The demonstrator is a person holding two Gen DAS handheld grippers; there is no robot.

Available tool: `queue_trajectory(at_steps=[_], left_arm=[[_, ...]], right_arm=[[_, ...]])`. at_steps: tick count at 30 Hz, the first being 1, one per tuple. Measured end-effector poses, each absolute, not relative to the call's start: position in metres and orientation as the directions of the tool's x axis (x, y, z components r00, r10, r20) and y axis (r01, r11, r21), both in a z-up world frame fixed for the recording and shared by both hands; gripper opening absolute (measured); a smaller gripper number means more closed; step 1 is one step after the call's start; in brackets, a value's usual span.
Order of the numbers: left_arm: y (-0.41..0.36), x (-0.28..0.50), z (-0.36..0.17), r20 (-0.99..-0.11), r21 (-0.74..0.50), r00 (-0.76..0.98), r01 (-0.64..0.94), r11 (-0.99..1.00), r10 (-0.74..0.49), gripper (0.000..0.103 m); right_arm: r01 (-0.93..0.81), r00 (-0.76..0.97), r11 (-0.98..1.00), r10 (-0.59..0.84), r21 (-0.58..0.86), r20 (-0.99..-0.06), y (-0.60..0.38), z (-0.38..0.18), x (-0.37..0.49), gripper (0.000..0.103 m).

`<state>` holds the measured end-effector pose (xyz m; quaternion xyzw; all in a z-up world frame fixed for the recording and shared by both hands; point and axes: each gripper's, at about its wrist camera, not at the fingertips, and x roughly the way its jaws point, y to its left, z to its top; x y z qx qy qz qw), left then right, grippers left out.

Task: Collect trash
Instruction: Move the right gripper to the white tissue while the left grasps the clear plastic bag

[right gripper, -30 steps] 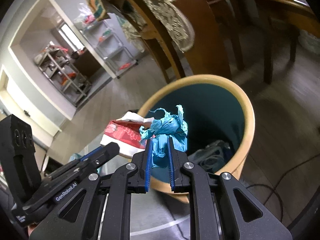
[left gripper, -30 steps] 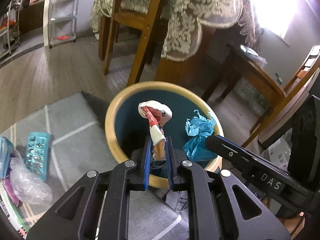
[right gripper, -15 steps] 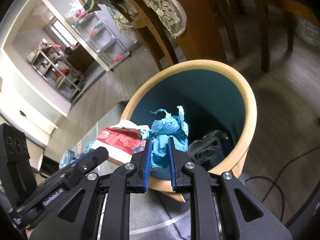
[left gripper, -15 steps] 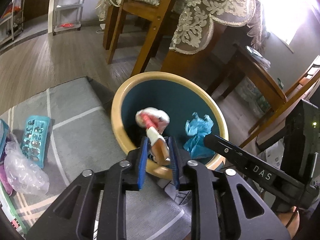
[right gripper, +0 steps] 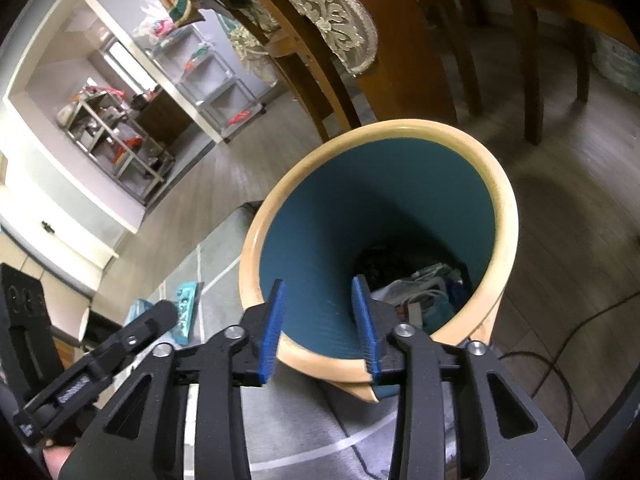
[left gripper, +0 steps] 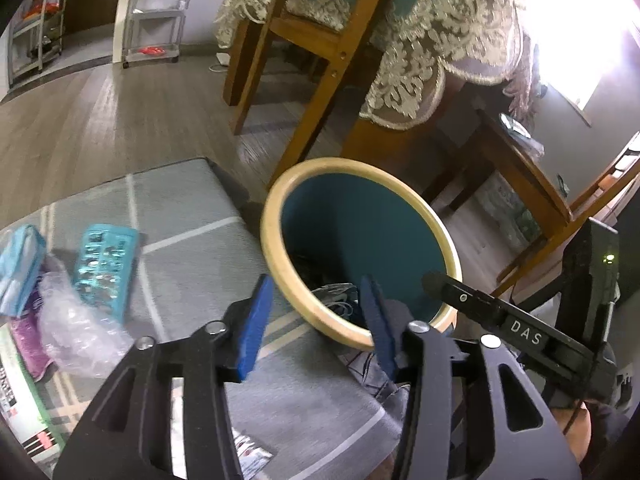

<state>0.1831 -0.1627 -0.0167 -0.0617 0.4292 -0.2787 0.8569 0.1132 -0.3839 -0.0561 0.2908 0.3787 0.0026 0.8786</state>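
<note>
Trash in the bin [right gripper: 500, 208] now, a heap of wrappers [right gripper: 424, 288] low at the bottom, below and beyond both sets of jaws. Drop step looks done. Left gripper [left gripper: 316, 320] jaws just been opening, spread, nothing between them; poised over the bin's near rim, one pad outside it above the rug [left gripper: 192, 248], the other over the mouth. Right gripper [right gripper: 320, 324] jaws likewise just been opening, spread and empty, straddling the near rim, blue pads [right gripper: 272, 328] either side of the wall edge, touching or just clear hard to tell.

More to collect, by the look of it: teal pack [left gripper: 106, 262] flat on the rug, crumpled clear plastic [left gripper: 76, 332] just beside it, a light blue packet [left gripper: 20, 268] at the far left edge, all well apart from the bin. Next move likely calls for swinging away from the bin, down toward the rug, jaws kept spread, then a pinch on one piece. Clear plastic probably soft and slippery, wants a deep bite. Flat teal pack harder: an edge to catch, not the face.
</note>
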Motion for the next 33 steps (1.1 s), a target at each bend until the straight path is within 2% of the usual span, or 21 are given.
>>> queue_trajectory(at_steps=[6, 17, 21, 33], left_arm=[[-0.125, 0.173, -0.008, -0.699, -0.316, 0.515, 0.398, 0.861, -0.495, 0.056], [-0.056, 0.170, -0.003, -0.712, -0.277, 0.574, 0.301, 0.913, -0.405, 0.058], [-0.037, 0.170, -0.007, -0.726, -0.245, 0.588, 0.262, 0.933, -0.356, 0.065], [-0.018, 0.187, -0.039, -0.768, -0.234, 0.560, 0.209, 0.950, -0.312, 0.066]], right_arm=[[0.182, 0.720, 0.849, 0.229, 0.496, -0.656, -0.374, -0.050, 0.113, 0.048], [0.121, 0.715, 0.893, 0.225, 0.434, -0.662, -0.353, -0.044, 0.111, 0.060], [0.102, 0.708, 0.900, 0.233, 0.423, -0.667, -0.346, -0.044, 0.113, 0.065], [-0.038, 0.665, 0.940, 0.276, 0.339, -0.693, -0.294, -0.047, 0.107, 0.070]])
